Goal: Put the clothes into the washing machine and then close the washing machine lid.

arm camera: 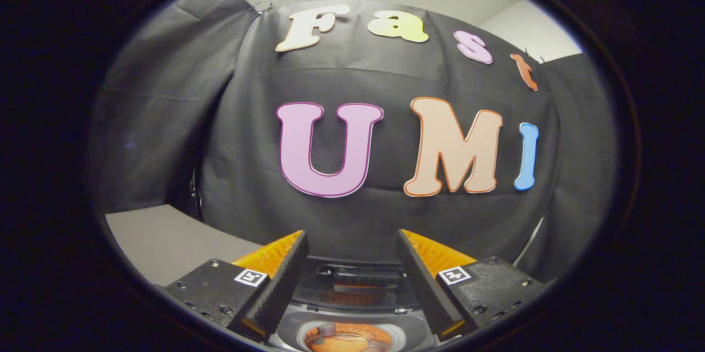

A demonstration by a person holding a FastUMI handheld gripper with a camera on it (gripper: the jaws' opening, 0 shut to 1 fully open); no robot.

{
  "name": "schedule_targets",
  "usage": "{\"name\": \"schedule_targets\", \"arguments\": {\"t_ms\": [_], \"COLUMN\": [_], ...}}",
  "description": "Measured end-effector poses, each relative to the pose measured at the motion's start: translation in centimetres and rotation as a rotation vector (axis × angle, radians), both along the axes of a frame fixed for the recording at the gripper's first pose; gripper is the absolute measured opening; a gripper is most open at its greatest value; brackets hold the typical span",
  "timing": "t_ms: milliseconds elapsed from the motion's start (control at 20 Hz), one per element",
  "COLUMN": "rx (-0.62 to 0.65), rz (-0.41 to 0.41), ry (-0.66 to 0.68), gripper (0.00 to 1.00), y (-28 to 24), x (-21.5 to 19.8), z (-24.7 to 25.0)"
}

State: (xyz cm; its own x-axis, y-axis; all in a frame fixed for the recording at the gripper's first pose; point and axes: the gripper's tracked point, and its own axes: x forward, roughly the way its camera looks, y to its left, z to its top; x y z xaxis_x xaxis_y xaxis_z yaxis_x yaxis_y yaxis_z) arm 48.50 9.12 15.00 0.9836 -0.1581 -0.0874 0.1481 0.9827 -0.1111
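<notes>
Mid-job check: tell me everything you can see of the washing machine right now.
The washing machine sits low between and just beyond the open gripper fingers. It looks like a small top-loader in grey and dark plastic. A dark panel with a bar-shaped part runs along its rear edge. In front of that, a round pale-rimmed opening shows orange inside; whether that is clothing or the drum I cannot tell. The fingers stand apart and do not touch it.

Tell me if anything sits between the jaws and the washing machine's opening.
Nothing visible does. The gripper is open, its jaws spread with only air between them. The washing machine lies directly below, its round opening showing an orange inside. Whether clothes are already in there cannot be told.
</notes>
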Motion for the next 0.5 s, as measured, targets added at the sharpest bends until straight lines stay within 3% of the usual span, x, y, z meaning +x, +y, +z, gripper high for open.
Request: {"name": "schedule_targets", "arguments": {"t_ms": [350, 500], "rx": [0.013, 0.025], "rz": [-0.075, -0.047], "ry": [0.161, 0.181], "gripper": [0.98, 0.98], "y": [-3.0, -3.7], "x": [7.7, 9.6], "z": [-8.7, -10.5]}}
